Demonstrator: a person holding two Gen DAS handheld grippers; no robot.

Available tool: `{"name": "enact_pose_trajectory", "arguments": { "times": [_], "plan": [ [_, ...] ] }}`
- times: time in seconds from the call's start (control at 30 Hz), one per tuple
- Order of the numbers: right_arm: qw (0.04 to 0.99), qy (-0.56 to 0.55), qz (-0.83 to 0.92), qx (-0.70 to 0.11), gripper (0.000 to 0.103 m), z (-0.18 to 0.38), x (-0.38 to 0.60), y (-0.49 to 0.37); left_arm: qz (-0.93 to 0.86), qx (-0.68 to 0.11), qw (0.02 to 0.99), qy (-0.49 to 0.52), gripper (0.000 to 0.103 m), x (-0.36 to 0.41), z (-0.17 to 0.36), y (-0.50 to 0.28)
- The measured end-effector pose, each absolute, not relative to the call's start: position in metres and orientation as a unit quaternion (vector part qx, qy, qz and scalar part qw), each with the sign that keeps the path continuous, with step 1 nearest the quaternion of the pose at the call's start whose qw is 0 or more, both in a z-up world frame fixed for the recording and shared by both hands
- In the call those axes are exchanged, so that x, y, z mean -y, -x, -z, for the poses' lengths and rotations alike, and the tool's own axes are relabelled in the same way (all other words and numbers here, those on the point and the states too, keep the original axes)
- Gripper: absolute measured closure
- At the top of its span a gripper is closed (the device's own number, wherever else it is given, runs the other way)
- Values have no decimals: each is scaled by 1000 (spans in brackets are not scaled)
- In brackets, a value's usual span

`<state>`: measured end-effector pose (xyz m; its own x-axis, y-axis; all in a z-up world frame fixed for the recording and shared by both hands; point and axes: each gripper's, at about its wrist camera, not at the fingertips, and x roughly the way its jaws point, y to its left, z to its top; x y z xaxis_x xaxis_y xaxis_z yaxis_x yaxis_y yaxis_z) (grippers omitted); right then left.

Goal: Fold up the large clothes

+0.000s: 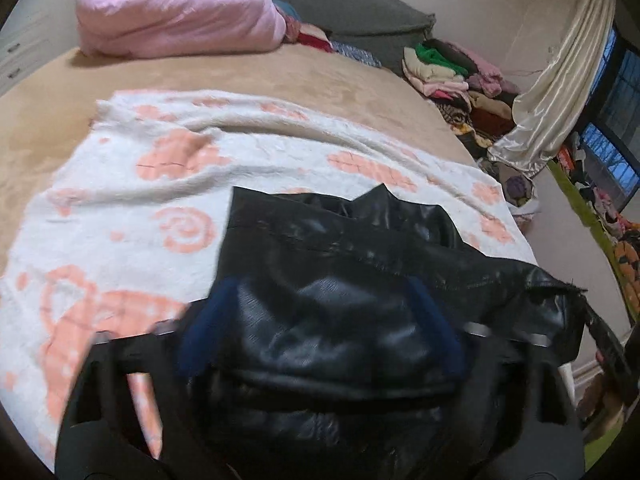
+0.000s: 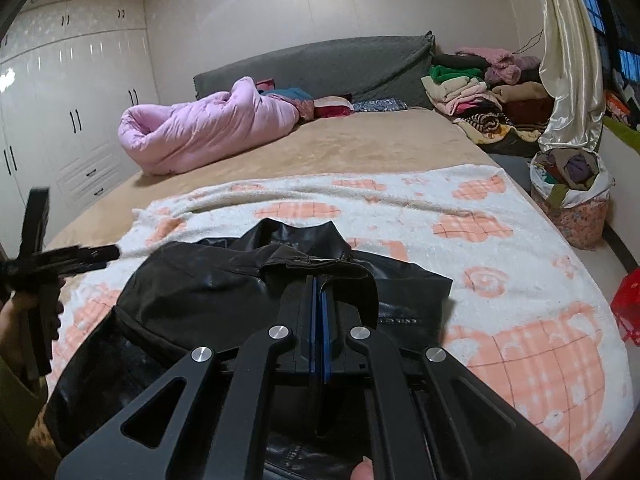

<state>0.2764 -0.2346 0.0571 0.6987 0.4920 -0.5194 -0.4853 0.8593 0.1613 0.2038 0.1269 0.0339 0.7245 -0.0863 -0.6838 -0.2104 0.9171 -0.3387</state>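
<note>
Judging by how the black leather jacket [image 2: 224,280] lies, the folding is only partly done. It sits bunched on the white blanket with peach patterns [image 2: 520,264], at that blanket's near end, collar pointing toward the pink quilt [image 2: 208,132] rolled up at the far side of the bed [image 2: 360,148]. One flap is turned over on top of the body, yet the outline is lumpy, with creases and a raised collar instead of a flat, squared packet.

The right gripper [image 2: 320,292] has its blue pads pressed together, and a fold of jacket cloth passes over the fingertips near the zip; it looks pinched there, though the cloth hides the very tips. The left gripper [image 1: 320,300] has its jaws partway spread, with the glossy leather bulging between the two blue fingers [image 1: 204,320]; motion blur makes it impossible to say whether the pads press on the leather. In the right wrist view that same gripper shows as a dark blur off the jacket's left edge.

Still to do, as I read it: flatten the body, bring sleeves and sides inward, then double it up. Beyond the blanket, to the right of the grey headboard [image 2: 320,64], a heap of other clothes [image 2: 472,88] waits, some stacked, some loose, so plenty of work likely remains.
</note>
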Motion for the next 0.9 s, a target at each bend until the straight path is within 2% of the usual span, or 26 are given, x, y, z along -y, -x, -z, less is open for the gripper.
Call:
{"name": "enact_pose_trajectory", "arguments": {
  "times": [0.03, 0.1, 0.17, 0.37, 0.53, 0.6, 0.67, 0.7, 0.8, 0.9],
  "plan": [
    [921, -6, -264, -285, 101, -56, 235, -277, -28, -377, 904, 200, 57, -126, -30, -211],
    [920, -10, -263, -290, 101, -55, 237, -279, -25, -391, 898, 198, 79, -121, -21, -221],
    [919, -13, -261, -294, 101, -54, 238, -281, -28, -408, 892, 194, 86, -118, -8, -230],
    [918, -12, -257, -302, 100, -49, 239, -285, -32, -453, 872, 184, 86, -109, 33, -237],
    [919, -11, -242, -312, 99, -43, 236, -290, -33, -458, 872, 173, 86, -106, 41, -240],
    [917, 1, -237, -321, 92, -41, 235, -291, -33, -460, 872, 165, 86, -104, 42, -241],
    [917, 8, -223, -330, 69, -39, 237, -292, -32, -459, 872, 166, 86, -106, 43, -241],
    [917, 6, -218, -335, 62, -38, 240, -294, -30, -459, 872, 170, 86, -107, 43, -241],
    [915, -19, -212, -341, 60, -39, 250, -296, -29, -455, 872, 177, 86, -109, 44, -240],
    [927, -32, -202, -314, 60, -46, 253, -292, -31, -454, 875, 165, 86, -105, 44, -239]
  ]
}}
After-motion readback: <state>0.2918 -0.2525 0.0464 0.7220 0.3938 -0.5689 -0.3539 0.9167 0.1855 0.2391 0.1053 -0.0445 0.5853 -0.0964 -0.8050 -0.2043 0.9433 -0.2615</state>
